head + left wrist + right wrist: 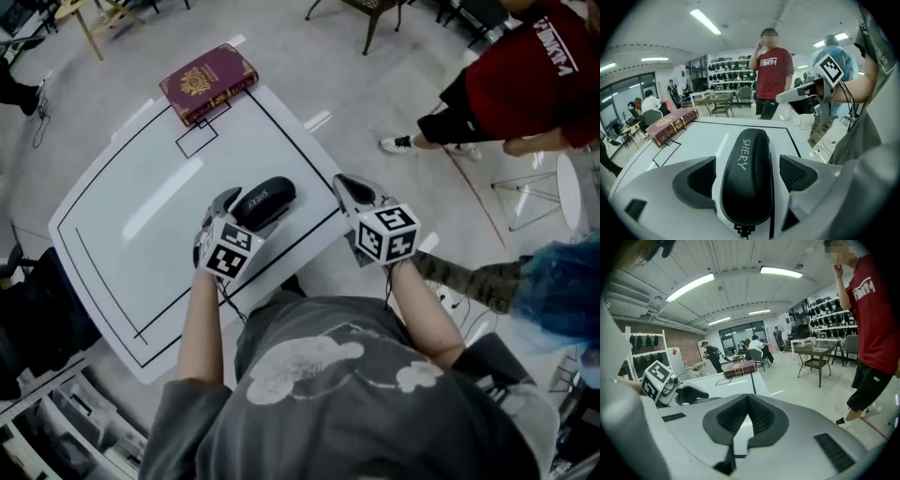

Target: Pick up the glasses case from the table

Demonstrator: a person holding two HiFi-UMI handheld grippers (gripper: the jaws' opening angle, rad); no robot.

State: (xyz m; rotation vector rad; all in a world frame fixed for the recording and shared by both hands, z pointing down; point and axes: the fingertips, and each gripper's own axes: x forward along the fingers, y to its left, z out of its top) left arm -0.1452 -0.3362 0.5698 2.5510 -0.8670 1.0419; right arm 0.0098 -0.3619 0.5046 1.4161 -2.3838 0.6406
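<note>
A maroon book (208, 82) lies well apart from a red-shirted person (534, 75).

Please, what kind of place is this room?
Probably a research lab or workshop, not a home: a white table marked with black outlines, wall shelves full of dark gear, and long ceiling strip lights.

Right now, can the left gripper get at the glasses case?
Probably yes: the glasses case lies between the left gripper's open jaws, and nothing blocks them.
</note>
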